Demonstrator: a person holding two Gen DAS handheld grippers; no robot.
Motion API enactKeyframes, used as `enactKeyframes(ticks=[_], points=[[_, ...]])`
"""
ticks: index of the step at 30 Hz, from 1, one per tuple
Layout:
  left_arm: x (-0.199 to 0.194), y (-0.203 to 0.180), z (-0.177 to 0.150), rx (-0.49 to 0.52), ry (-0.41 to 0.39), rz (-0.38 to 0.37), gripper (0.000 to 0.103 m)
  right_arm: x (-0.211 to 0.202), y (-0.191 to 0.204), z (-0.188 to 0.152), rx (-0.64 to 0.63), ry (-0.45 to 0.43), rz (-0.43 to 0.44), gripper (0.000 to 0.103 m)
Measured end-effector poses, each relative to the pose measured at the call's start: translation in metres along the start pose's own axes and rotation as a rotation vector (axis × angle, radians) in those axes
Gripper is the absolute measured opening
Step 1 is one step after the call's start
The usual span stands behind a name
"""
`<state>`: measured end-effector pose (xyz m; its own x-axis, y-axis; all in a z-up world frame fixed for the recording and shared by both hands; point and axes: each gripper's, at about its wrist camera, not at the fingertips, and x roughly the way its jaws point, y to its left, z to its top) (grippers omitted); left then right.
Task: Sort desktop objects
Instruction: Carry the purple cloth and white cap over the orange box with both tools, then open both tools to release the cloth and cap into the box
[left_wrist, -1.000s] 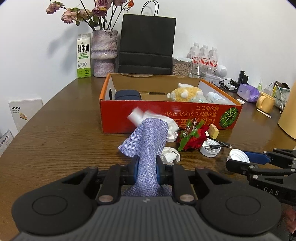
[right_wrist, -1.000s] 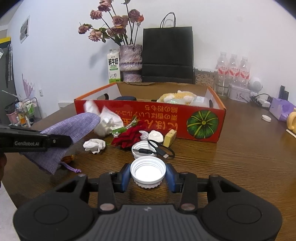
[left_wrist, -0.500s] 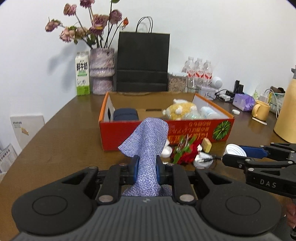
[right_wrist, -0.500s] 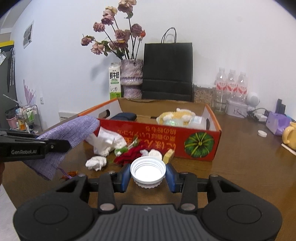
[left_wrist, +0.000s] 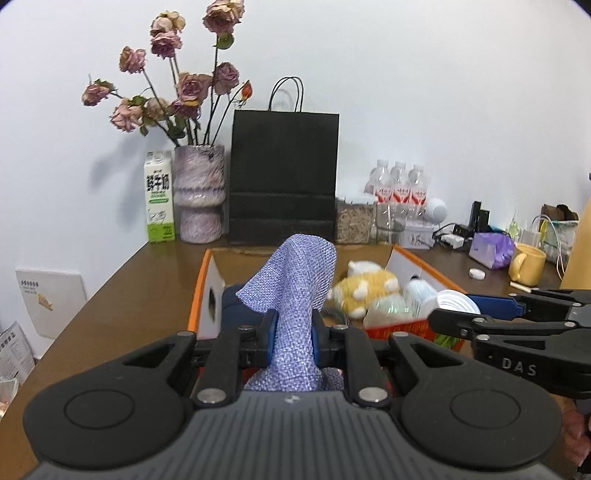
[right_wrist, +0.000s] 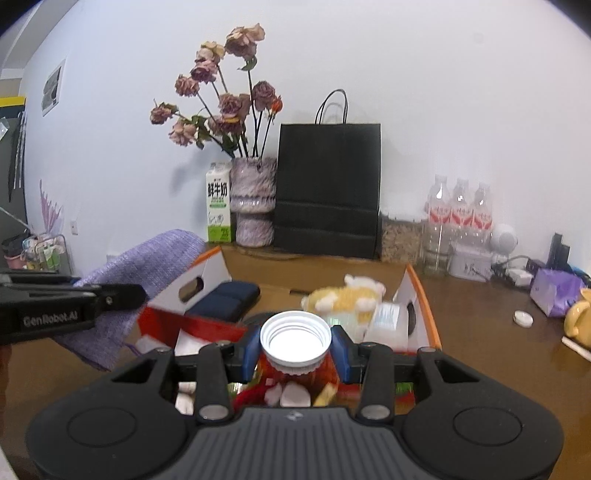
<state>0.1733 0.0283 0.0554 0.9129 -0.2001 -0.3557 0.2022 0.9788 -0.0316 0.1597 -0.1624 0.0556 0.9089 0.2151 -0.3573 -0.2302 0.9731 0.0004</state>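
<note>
I see the box (right_wrist: 424, 295) on the table (right_wrist: 480, 332), the toy (right_wrist: 347, 295) inside it, and the bag (right_wrist: 328, 192) behind, right of the vase (right_wrist: 255, 201).

A lilac woven cloth pouch (left_wrist: 295, 295) is clamped between the blue pads of the left hand-held gripper (left_wrist: 291, 341), its free end standing up ahead of the jaws. Beyond it an open red cardboard box (left_wrist: 207, 295) is seen on the brown worktop (left_wrist: 122, 295), with a yellow plush toy (left_wrist: 365, 286) and a dark blue case (left_wrist: 236, 306) inside. To the right, a white lid (left_wrist: 456, 302) is gripped by the right hand-held gripper (left_wrist: 458, 308). Further ahead, against the wall, a milk carton (left_wrist: 159, 197), a vase of dried roses (left_wrist: 199, 194) and a black paper bag (left_wrist: 283, 177) are lined up.
</note>
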Motion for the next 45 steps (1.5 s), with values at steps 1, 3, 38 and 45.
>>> enactKeyframes(ticks=[1, 3, 38, 45], points=[[0.005, -0.001, 0.003, -0.001, -0.004, -0.003, 0.018, 0.005, -0.001, 0.004, 0.001, -0.004, -0.002, 0.039], [0.017, -0.003, 0.008, 0.001, -0.011, -0.008, 0.018, 0.016, -0.003, 0.012, 0.003, -0.008, -0.005, 0.039], [0.134, 0.004, 0.004, 0.065, 0.010, 0.187, 0.055, 0.129, -0.010, 0.016, 0.020, 0.080, 0.024, 0.041], [0.122, 0.011, 0.006, 0.030, -0.083, 0.279, 0.103, 0.117, -0.020, 0.020, 0.058, 0.015, -0.036, 0.087]])
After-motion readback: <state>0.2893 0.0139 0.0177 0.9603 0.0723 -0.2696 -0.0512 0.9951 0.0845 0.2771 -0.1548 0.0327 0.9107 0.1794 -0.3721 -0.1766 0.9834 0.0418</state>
